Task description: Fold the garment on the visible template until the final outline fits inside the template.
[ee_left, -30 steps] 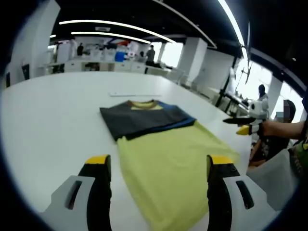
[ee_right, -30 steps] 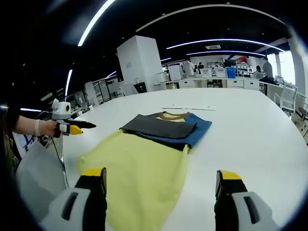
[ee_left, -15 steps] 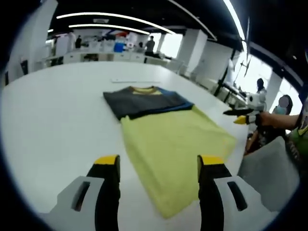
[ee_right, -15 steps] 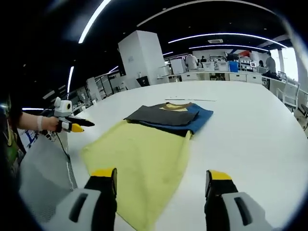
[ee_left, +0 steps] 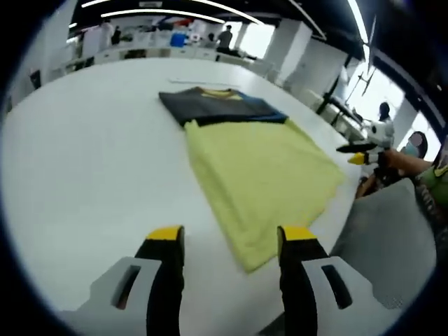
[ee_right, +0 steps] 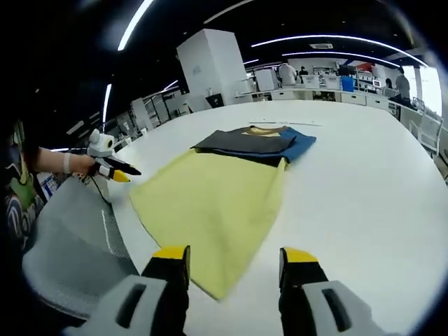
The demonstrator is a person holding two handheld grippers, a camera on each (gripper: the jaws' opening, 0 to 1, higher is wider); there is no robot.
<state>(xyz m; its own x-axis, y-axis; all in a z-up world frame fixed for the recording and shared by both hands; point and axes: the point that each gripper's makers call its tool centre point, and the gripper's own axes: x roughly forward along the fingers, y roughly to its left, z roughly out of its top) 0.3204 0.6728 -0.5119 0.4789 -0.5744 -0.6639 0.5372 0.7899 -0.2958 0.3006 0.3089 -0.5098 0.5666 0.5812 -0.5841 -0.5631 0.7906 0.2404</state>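
Both the left gripper (ee_left: 222,238) and right gripper (ee_right: 234,257), jaws apart and empty, are now nearing the yellow-and-blue cloth garment's (ee_left: 259,164) hem on the white table (ee_left: 91,154), readying a fold

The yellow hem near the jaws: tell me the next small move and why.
Probably lower both grippers onto the near hem of the garment. The left gripper and right gripper hover open just short of that edge, holding nothing, and the yellow part lies spread flat on the table, unfolded.
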